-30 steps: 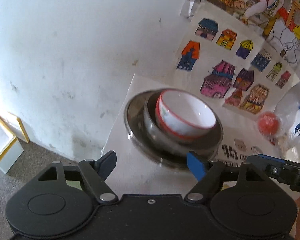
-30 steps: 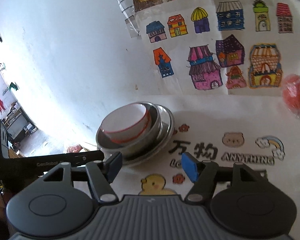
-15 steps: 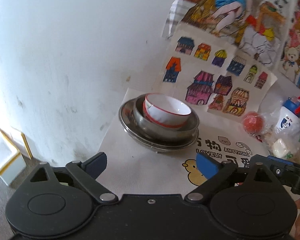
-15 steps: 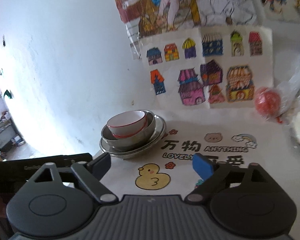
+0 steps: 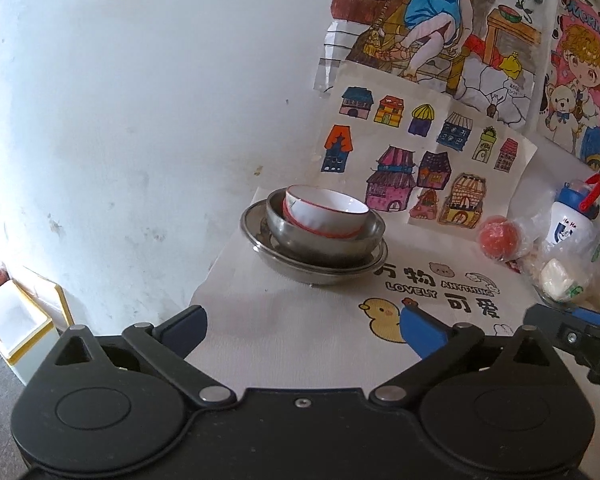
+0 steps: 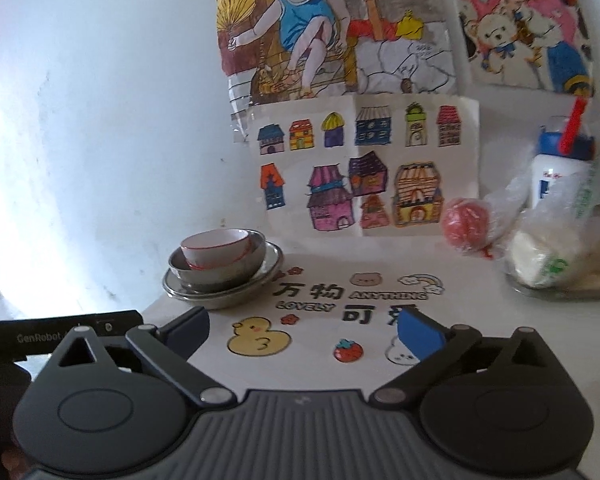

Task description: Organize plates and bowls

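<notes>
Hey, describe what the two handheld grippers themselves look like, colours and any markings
The left gripper has a smooth black body with two round discs, black link arms with silver pivots, and blue finger pads. The right gripper matches but has a ribbed grey body. The left unit's side reads GenRobot.

Both grippers now sit farther back from the stack of dishes than a second ago. In the left wrist view, the white ceramic bowl with a red rim (image 5: 326, 214), nested in the steel bowl (image 5: 324, 236) on the steel plate (image 5: 314, 266), appears smaller and more distant. The left gripper (image 5: 302, 326) is opening, its jaws wider apart than before, with nothing between them. The right gripper (image 6: 302, 326) is likewise opening wider and empty, with more of the printed tablecloth (image 6: 340, 320) showing ahead.
</notes>
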Action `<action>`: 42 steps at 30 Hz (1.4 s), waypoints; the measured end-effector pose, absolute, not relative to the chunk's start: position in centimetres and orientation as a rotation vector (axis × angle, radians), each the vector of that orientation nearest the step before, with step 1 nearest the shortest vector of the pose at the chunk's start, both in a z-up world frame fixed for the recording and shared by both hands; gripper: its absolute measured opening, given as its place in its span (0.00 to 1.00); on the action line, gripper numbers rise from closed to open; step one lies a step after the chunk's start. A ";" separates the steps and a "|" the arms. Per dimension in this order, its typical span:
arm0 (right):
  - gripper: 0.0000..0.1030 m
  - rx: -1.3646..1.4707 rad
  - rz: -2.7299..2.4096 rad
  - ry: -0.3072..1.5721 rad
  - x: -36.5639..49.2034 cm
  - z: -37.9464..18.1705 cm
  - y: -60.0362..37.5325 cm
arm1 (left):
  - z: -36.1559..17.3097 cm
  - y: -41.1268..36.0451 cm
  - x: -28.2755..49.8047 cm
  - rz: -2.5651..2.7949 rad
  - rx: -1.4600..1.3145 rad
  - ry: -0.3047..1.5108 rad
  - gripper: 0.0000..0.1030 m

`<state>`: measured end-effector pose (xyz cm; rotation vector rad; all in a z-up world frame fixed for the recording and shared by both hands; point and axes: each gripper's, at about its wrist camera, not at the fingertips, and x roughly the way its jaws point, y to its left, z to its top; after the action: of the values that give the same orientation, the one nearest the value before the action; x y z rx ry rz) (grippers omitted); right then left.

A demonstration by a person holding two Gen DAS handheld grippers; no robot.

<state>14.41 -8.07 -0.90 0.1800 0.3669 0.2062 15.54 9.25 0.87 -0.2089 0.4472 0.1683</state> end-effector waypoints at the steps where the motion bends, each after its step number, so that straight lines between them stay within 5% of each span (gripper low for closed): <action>1: 1.00 0.183 0.195 0.362 14.0 -1.1 -8.1 | 0.7 9.2 15.3 0.173 -0.213 0.444 0.99; 42: 1.00 0.200 0.085 0.335 11.2 -3.3 -9.2 | -0.6 8.0 13.0 0.188 -0.171 0.415 0.99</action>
<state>11.15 -9.21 -3.34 0.1998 0.3346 0.0845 13.02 7.95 -0.64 -0.1714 0.4152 0.1880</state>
